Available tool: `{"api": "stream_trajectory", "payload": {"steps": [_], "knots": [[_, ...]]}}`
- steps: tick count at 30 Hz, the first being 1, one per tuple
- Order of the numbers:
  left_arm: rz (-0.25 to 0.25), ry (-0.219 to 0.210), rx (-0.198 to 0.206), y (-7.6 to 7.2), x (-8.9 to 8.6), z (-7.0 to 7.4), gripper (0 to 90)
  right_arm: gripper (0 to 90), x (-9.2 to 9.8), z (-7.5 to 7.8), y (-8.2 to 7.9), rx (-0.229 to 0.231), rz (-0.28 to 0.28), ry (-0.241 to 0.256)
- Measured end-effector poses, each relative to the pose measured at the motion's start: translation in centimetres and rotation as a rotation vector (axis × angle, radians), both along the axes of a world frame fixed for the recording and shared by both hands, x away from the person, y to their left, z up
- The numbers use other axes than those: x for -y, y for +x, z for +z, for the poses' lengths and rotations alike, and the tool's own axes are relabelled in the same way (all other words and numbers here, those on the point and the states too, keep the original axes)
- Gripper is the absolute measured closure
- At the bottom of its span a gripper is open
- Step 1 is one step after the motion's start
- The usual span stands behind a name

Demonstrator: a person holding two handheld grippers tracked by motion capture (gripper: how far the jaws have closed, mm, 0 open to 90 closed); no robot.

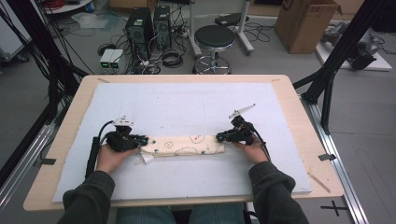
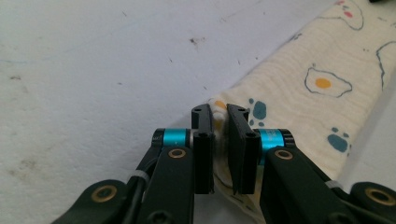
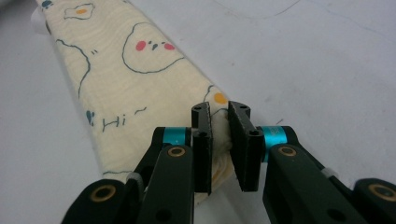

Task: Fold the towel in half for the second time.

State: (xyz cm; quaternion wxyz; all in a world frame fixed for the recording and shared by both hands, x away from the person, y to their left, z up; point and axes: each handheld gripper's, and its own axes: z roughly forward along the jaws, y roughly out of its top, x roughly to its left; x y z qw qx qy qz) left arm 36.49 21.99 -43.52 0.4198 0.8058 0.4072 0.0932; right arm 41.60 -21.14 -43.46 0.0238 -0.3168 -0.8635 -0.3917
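While the cream printed cloth (image 1: 183,145) lies folded into a long narrow band across the near middle of the table (image 1: 289,100), each of its short ends is held by one pair of tongs. The left tongs (image 1: 140,140) grip the band's left end; in the left gripper view the two black jaws stand almost together with a ridge of fabric (image 2: 220,135) pinched between them, the cloth running away to the far right. The right tongs (image 1: 220,137) grip the right end in the same manner, and the right gripper view shows a bunched fold (image 3: 219,133) clamped in the narrow gap, with the printed band (fried eggs, a round face with pink cheeks, the letters "Hi") stretching off to the far left. In the high view the person's hands (image 1: 110,157) rest on the white mat (image 1: 196,100) just near of the band, and a small white tag (image 1: 147,158) sticks out at the band's near left corner.

Judged from this arrangement, the folding is well advanced: the cloth is already reduced lengthwise to a flat strip with several layers, and both ends are secured. What appears to remain is the crosswise fold, bringing one end over the other to shorten the strip, followed by release and perhaps smoothing. Whether the edges inside the band lie even cannot be told.
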Motion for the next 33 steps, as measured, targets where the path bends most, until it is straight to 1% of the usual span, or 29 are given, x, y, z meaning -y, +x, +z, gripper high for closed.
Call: {"api": "stream_trajectory", "payload": {"steps": [2,4,6,7,10,12,14,15,16,17,19,21,25,26,28,30,33], "knots": [[0.006,0.003,0.006,0.2,0.0,0.2,81.2,80.2,0.0,0.4,0.0,0.008,-0.005,-0.005],[0.011,0.015,0.016,0.6,0.1,0.5,81.2,80.2,0.0,0.7,0.1,0.018,-0.010,-0.002],[0.019,0.017,0.031,1.0,0.3,0.7,81.2,80.3,0.1,1.0,0.3,0.034,-0.015,-0.005],[0.024,0.012,0.033,1.1,0.3,0.8,81.2,80.2,0.1,1.1,0.4,0.029,-0.023,-0.004],[0.029,0.022,0.039,1.6,0.5,1.0,81.3,80.2,0.3,1.1,0.8,0.036,-0.044,-0.006],[0.042,0.009,0.047,1.9,0.6,1.1,81.2,80.2,0.5,1.2,1.2,0.040,-0.060,-0.005],[0.062,0.007,0.047,2.2,0.6,0.9,81.2,80.2,0.5,1.3,1.5,0.046,-0.069,-0.003],[0.068,0.005,0.047,2.3,0.6,0.8,81.2,80.2,0.4,1.5,1.6,0.042,-0.080,-0.005],[0.077,0.005,0.047,2.4,0.6,0.7,81.2,80.2,0.4,1.5,1.9,0.055,-0.081,-0.011],[0.086,0.004,0.048,2.5,0.5,0.6,81.2,80.2,0.2,1.7,2.1,0.054,-0.086,-0.012],[0.105,-0.012,0.051,2.7,0.4,0.5,81.2,80.1,0.0,1.8,2.5,0.059,-0.094,-0.013],[0.117,-0.024,0.055,2.9,0.3,0.4,81.2,80.0,-0.1,1.8,2.9,0.059,-0.103,-0.018],[0.130,-0.042,0.051,3.3,0.4,0.0,81.1,80.0,-0.3,1.6,3.6,0.064,-0.127,-0.029],[0.130,-0.040,0.046,3.4,0.4,-0.1,81.1,80.1,-0.2,1.4,3.7,0.065,-0.134,-0.026],[0.134,-0.047,0.055,3.6,0.7,-0.1,81.0,79.9,-0.1,1.1,3.9,0.047,-0.147,-0.033],[0.132,-0.035,0.057,3.8,0.9,-0.2,80.9,79.7,0.1,0.9,4.1,0.043,-0.153,-0.041],[0.135,-0.027,0.044,4.0,1.0,-0.4,80.6,79.4,0.1,0.7,4.3,0.042,-0.163,-0.043]]}}
